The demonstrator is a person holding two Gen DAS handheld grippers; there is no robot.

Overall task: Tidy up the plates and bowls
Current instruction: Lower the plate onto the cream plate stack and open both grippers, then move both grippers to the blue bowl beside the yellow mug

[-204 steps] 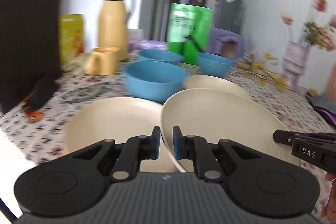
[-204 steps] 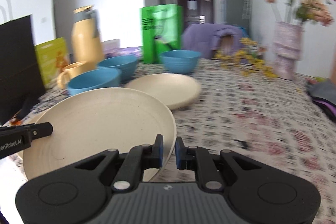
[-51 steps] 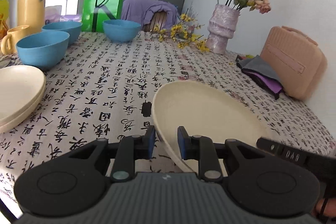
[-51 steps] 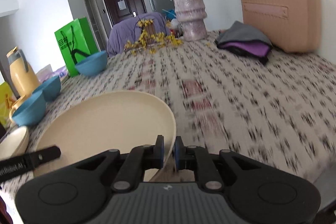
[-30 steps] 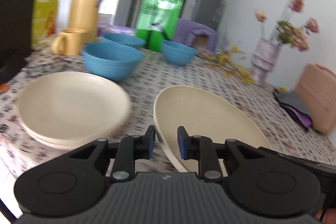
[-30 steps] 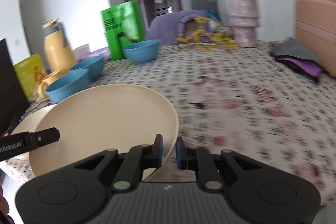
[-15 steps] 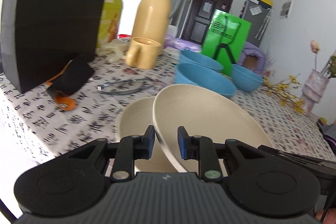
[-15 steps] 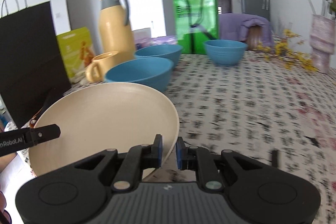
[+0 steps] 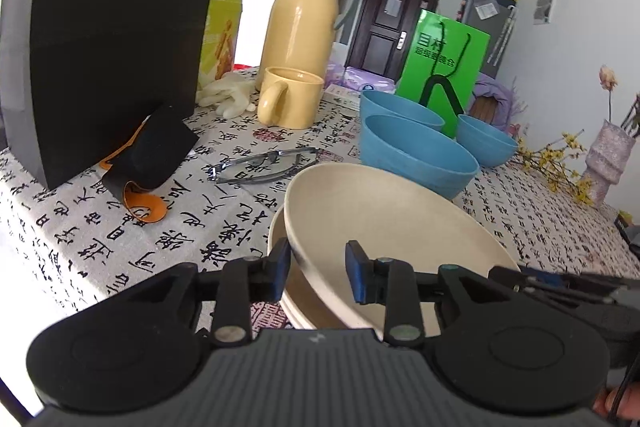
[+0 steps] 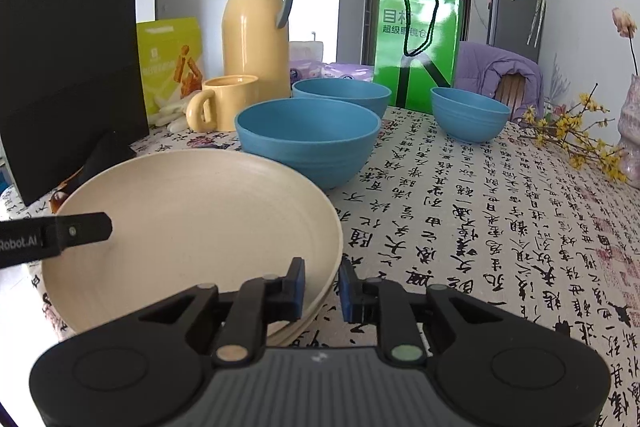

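A cream plate lies on top of a stack of cream plates at the table's near edge. My left gripper is open, its jaws apart on either side of the plate's left rim. My right gripper is open, its jaws apart on either side of the plate's right rim. Three blue bowls stand behind: a large one, another behind it, and a smaller one to the right.
A yellow mug, a yellow thermos, a black paper bag and a green bag stand at the back left. Glasses and an orange-black case lie left of the plates. Yellow flowers and a vase are at right.
Both grippers carried the cream plate back left to the stack and set it on top. Both have opened their jaws and let go of the rim.
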